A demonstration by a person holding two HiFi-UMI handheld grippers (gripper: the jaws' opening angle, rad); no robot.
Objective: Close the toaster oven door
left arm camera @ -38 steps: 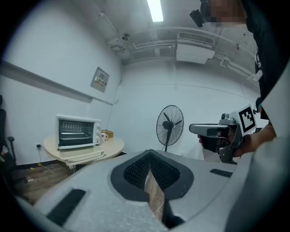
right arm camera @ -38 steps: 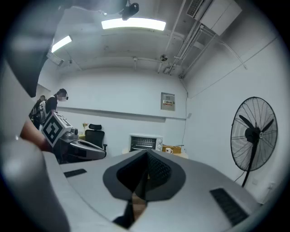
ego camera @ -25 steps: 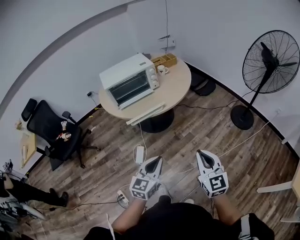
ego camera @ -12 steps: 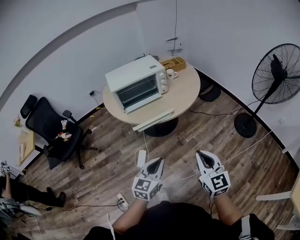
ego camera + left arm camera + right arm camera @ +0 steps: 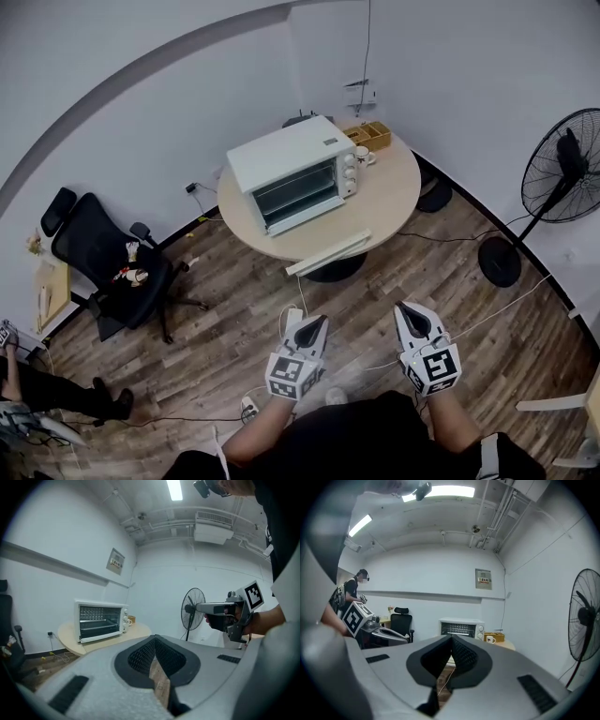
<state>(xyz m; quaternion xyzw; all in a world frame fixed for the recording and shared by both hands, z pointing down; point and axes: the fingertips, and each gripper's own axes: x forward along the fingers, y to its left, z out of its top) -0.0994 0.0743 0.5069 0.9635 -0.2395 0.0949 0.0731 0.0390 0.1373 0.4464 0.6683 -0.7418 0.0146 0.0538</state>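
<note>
Across the brown wood-plank floor (image 5: pixel 234 309), well ahead of you, the white toaster oven (image 5: pixel 295 173) sat on the round beige table (image 5: pixel 384 202). Whether its door was fully closed was hard to make out. Your left gripper (image 5: pixel 315 323) and right gripper (image 5: pixel 405 309) were both closed on nothing. A black office chair (image 5: pixel 103 262) stood to the left and a black pedestal fan (image 5: pixel 562 178) to the right, with a white cable (image 5: pixel 487 309) trailing between.

A black office chair (image 5: pixel 98 258) and a standing fan (image 5: pixel 567 164) flank the round table (image 5: pixel 394 192).

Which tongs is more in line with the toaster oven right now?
The left tongs: in the head view it sits straight below the toaster oven, while the right tongs is off toward the fan.
</note>
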